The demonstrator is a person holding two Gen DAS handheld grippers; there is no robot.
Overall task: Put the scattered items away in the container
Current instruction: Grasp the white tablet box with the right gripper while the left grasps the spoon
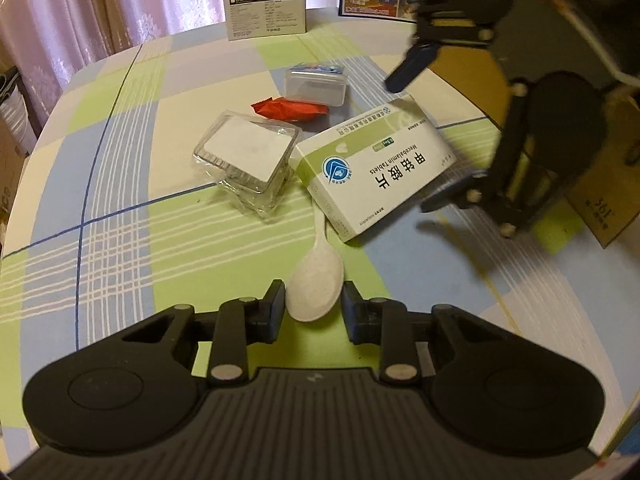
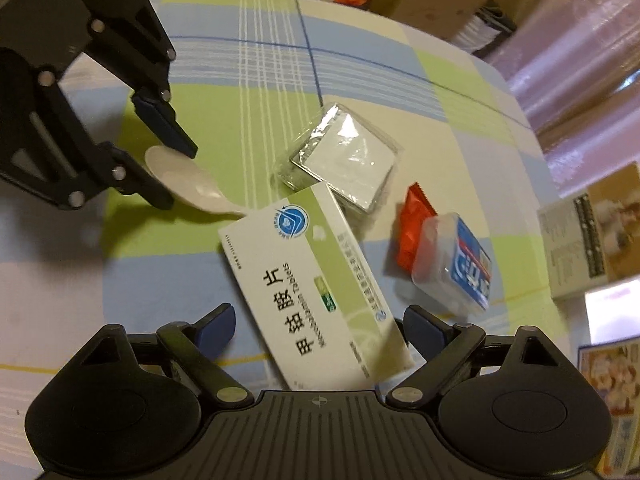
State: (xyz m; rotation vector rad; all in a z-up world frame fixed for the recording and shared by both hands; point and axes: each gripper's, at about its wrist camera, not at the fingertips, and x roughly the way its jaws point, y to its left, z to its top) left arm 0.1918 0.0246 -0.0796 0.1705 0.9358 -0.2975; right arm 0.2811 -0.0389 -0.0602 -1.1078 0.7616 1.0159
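White plastic fills the gap between our left gripper's (image 1: 314,300) fingers: the spoon's (image 1: 316,294) bowl sits low in the middle of the left wrist view, its handle running up under the tablet box (image 1: 376,168). The pads stand just beside the bowl on either side; in the right wrist view the same gripper (image 2: 178,176), at the left of the frame, has one pad over the bowl and one under it, so we read it as closed on the spoon (image 2: 188,184).

Our right gripper (image 2: 318,328) hangs wide, its blue pads either side of the near end of the box (image 2: 316,288) at the lower middle of its own view, with a gap showing at each pad; it grips nothing. In the left wrist view this gripper (image 1: 428,136) comes in from the upper right, one pad above the box and one at its right edge.

We see the other scattered things on the checked tablecloth (image 1: 120,184): a clear lidded tub (image 1: 248,160) at centre, touching the box's left corner, a red packet (image 1: 294,110) just above it, and a small clear case (image 1: 316,86) with a blue label against the packet. Which container we are tidying into, we cannot tell. Curtains (image 1: 80,12) hang at the upper left.
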